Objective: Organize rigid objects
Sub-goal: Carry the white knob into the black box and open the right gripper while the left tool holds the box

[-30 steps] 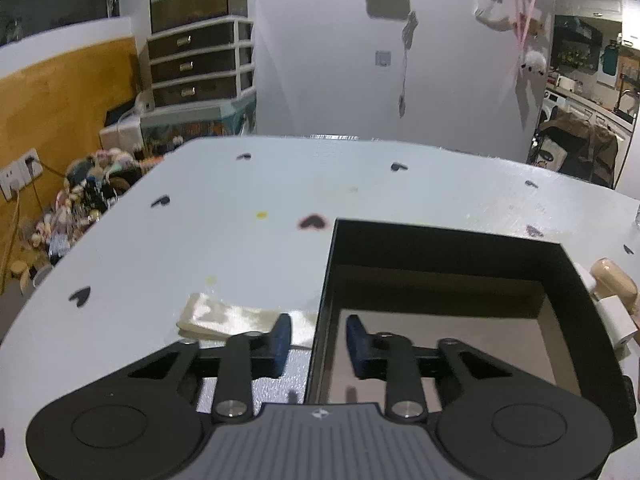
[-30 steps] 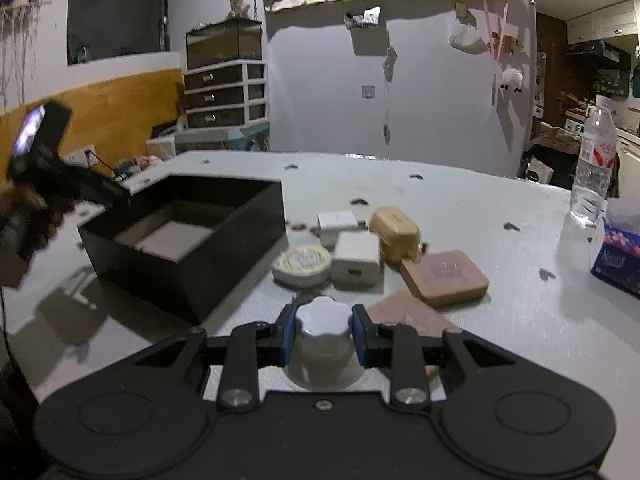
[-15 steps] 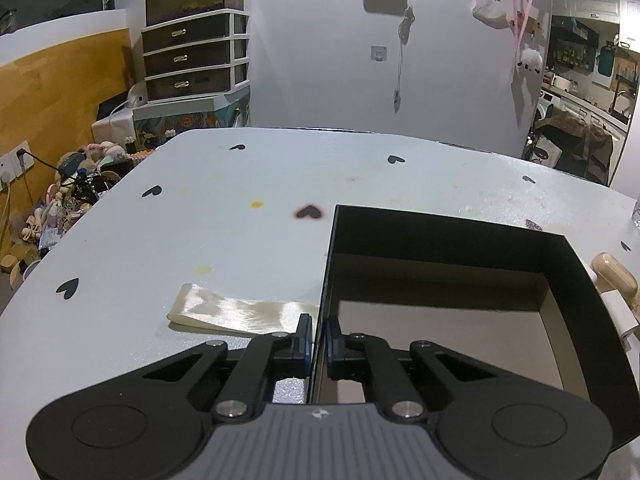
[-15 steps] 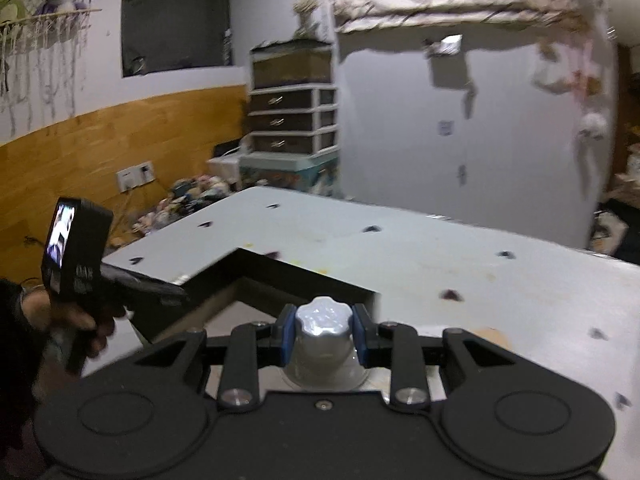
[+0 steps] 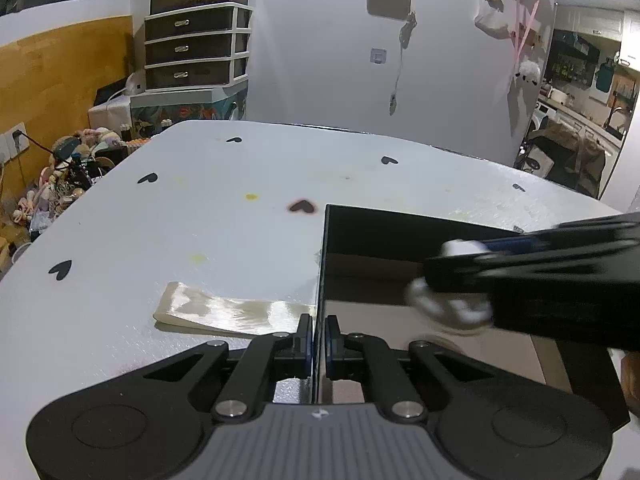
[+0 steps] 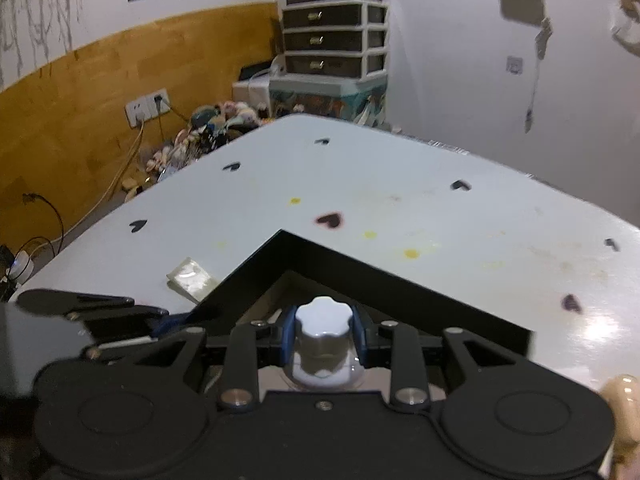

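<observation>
Right gripper (image 6: 323, 340) now swung in over black box (image 6: 360, 276), carrying white scalloped-cap jar (image 6: 323, 344) pinched between its fingers, jar hanging above box interior. From left wrist view it enters blurred from right. Left gripper (image 5: 316, 344) level, low, clamped on box's near wall, one finger each side. Folded cream ribbon (image 5: 228, 312) lies on white table (image 5: 200, 220), touching box.
</observation>
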Motion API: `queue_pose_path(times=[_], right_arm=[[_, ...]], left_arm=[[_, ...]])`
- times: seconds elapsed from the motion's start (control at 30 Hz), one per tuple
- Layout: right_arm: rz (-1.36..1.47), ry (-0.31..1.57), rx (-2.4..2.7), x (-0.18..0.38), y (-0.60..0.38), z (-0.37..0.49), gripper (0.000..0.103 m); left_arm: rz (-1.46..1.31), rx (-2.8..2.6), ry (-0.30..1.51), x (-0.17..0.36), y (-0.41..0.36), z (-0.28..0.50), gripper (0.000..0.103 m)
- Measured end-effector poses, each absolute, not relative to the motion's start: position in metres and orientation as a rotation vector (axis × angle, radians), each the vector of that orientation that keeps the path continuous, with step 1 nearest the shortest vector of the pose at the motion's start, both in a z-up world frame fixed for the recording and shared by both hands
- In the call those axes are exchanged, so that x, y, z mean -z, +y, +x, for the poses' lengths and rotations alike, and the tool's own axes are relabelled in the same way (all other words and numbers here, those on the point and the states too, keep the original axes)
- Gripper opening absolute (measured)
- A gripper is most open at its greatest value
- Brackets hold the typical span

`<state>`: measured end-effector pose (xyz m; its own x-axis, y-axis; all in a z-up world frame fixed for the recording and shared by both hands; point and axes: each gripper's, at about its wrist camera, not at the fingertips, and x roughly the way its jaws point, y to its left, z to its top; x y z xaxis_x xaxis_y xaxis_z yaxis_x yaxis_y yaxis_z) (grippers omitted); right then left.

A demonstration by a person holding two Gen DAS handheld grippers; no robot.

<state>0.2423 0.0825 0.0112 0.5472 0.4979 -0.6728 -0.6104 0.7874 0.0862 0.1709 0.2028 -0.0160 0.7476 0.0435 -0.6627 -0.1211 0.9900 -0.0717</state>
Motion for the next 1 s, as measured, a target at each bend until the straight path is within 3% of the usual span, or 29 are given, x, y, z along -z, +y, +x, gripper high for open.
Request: queue_pose_path(times=[0.33, 0.4, 0.43, 1.0], right_arm=[[-0.142, 0.790, -0.639, 0.007, 0.114, 0.268, 0.031], [-0.140, 0.798, -0.640, 0.009, 0.115, 0.268, 0.043], [-0.141, 0.799, -0.639, 0.009, 0.114, 0.267, 0.045], [-0.076, 0.713, -0.608, -0.022, 0.035, 0.226, 0.052]], left_arm=[[-0.153, -0.065, 0.722, 0.016, 0.210, 0.172, 0.006], [-0.156, -0.062, 0.723, 0.017, 0.211, 0.172, 0.006], [-0.156, -0.062, 0.724, 0.017, 0.211, 0.172, 0.006], [-0.138, -0.069, 0.714, 0.019, 0.208, 0.170, 0.006]])
